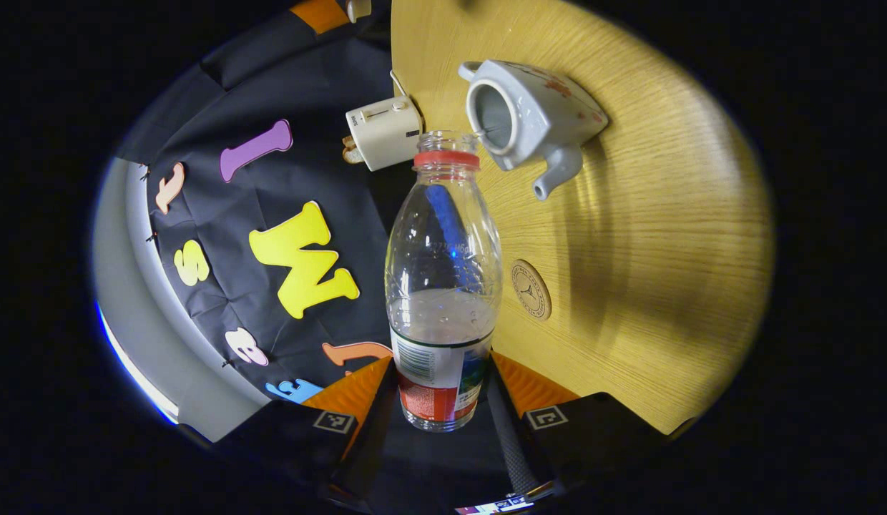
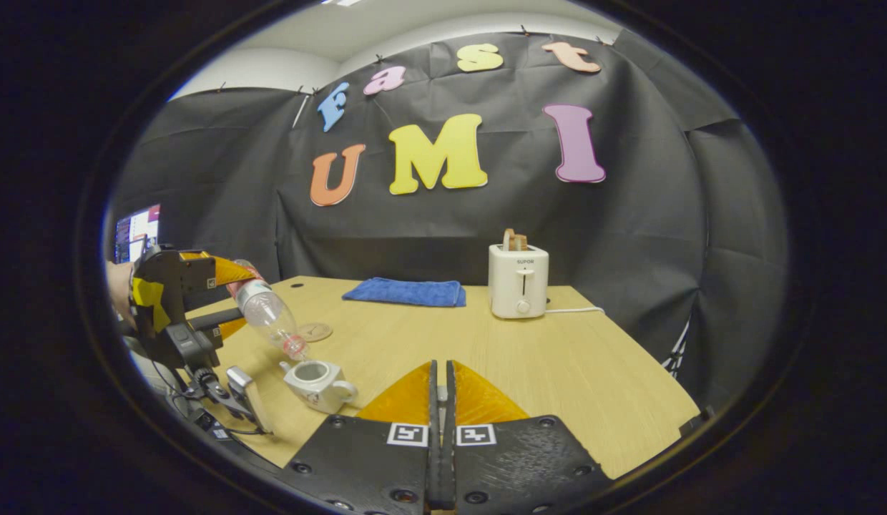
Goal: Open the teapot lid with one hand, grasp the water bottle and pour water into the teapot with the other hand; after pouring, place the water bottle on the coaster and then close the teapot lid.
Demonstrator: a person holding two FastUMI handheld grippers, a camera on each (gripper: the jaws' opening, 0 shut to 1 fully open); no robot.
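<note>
My left gripper (image 1: 440, 366) is shut on the label end of a clear water bottle (image 1: 443, 250), which has a red neck ring, no cap and some water inside. In the right gripper view the left gripper (image 2: 236, 297) holds the bottle (image 2: 269, 312) tipped mouth-down just above the open white teapot (image 2: 317, 383). The teapot (image 1: 533, 118) has no lid on it. A round coaster (image 1: 531, 289) lies on the table beyond the bottle, and the same coaster (image 2: 315, 331) shows behind the teapot. My right gripper (image 2: 438, 366) is closed, with a small pale piece, likely the lid, pinched between its fingers.
A white toaster (image 2: 518, 280) with bread in it stands at the back of the wooden table (image 2: 558, 372), its cord trailing right. A folded blue cloth (image 2: 408, 292) lies to its left. A monitor (image 2: 137, 230) glows at far left, behind the hand holding the left gripper.
</note>
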